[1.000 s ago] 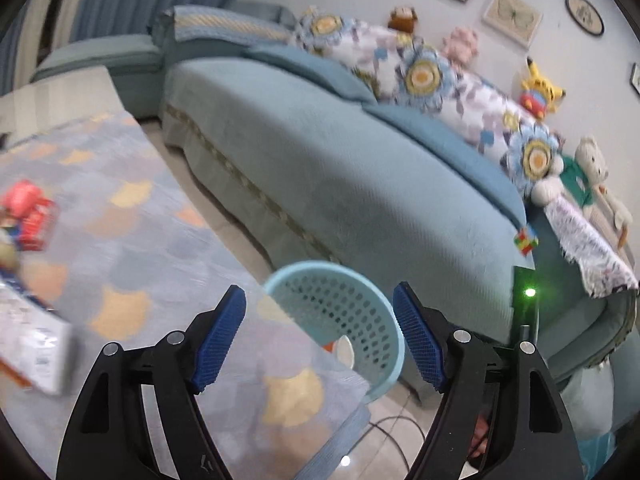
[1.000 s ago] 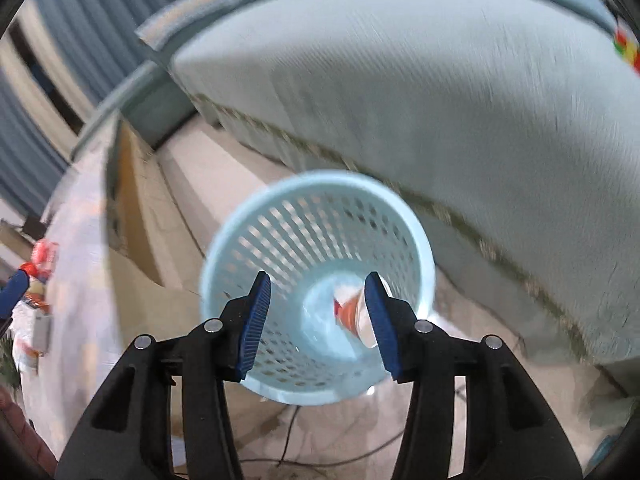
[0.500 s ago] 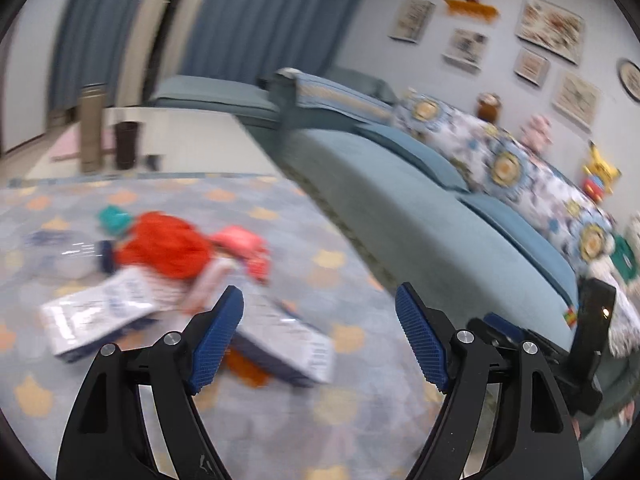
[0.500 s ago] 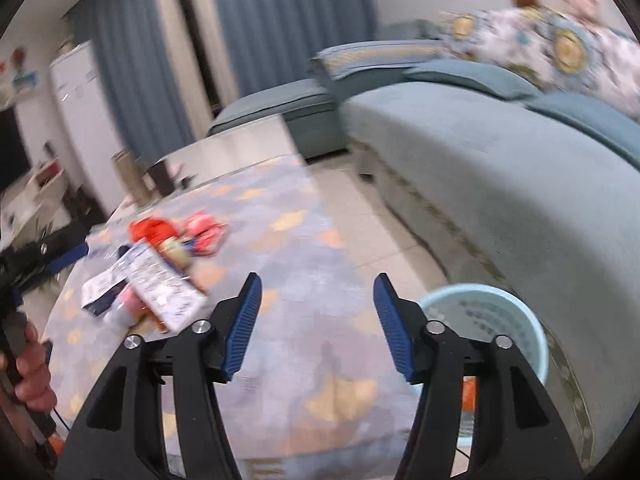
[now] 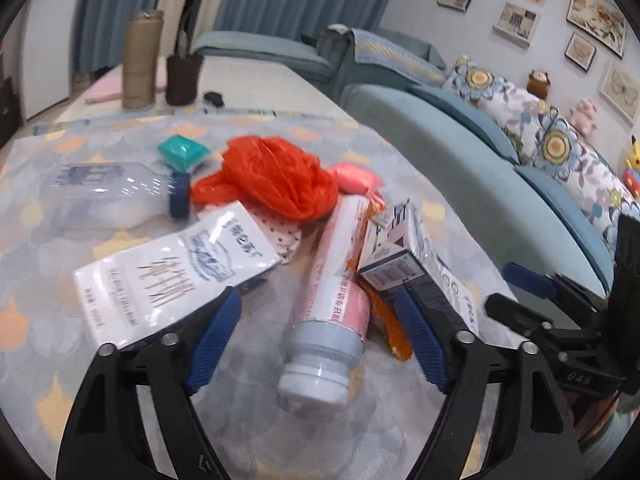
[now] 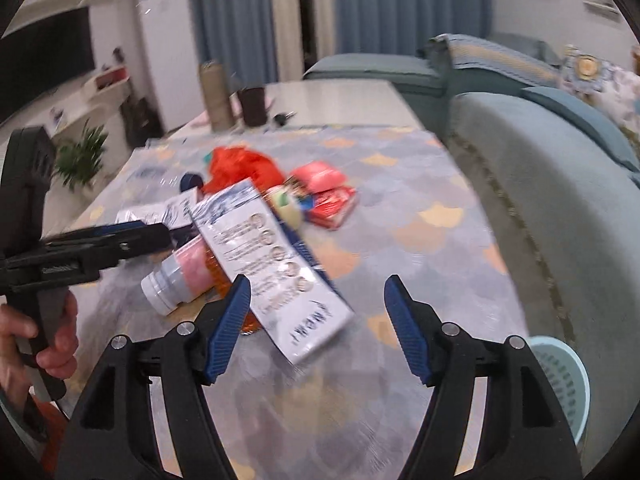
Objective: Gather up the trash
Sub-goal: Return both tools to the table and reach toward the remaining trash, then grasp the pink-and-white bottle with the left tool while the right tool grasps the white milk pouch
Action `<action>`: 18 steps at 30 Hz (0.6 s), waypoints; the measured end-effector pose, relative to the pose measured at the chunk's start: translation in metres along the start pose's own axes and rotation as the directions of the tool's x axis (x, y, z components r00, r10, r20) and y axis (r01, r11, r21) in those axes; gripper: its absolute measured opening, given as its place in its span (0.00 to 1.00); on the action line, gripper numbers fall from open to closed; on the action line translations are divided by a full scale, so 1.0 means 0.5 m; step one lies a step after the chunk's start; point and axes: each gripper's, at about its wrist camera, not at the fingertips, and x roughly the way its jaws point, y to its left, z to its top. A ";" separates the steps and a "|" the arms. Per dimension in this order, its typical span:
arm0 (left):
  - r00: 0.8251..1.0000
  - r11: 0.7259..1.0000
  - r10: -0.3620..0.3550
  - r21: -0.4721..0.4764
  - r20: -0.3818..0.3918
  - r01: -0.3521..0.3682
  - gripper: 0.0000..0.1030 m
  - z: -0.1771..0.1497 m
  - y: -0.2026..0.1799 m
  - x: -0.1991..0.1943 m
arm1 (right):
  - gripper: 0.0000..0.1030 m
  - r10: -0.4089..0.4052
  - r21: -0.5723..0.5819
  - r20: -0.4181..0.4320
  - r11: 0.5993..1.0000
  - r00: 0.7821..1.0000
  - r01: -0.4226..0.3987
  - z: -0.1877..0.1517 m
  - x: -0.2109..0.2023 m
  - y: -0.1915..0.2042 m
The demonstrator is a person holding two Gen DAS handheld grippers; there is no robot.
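Note:
A heap of trash lies on the patterned tablecloth: a pink bottle with a grey cap, a white carton, a white pouch, an orange plastic bag, a clear bottle and a teal packet. My left gripper is open, its fingers on either side of the pink bottle's cap end. My right gripper is open and empty above a long white carton. The light blue basket stands on the floor at the right.
A blue sofa runs along the table's right side. A tan flask and a dark cup stand at the table's far end. A red packet lies beyond the heap. The left gripper and hand show at the right wrist view's left.
Both grippers have swung from the basket back over the table. The left one has closed in on the trash heap and now frames the pink bottle. Both stay open.

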 end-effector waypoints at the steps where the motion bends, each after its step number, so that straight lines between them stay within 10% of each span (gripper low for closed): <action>1: 1.000 1.000 0.001 -0.004 -0.017 -0.001 0.67 0.001 0.002 0.010 | 0.66 0.007 -0.010 -0.009 1.000 1.000 -0.007 0.000 0.007 0.002; 12: 0.995 1.000 -0.001 0.010 -0.097 0.002 0.59 0.000 0.018 0.054 | 0.77 0.064 -0.056 -0.105 0.996 0.992 -0.071 0.020 0.102 0.017; 18: 0.994 1.000 0.001 0.009 -0.109 0.000 0.59 0.000 0.013 0.070 | 0.59 0.043 0.022 -0.118 0.999 0.992 -0.040 0.013 0.090 0.000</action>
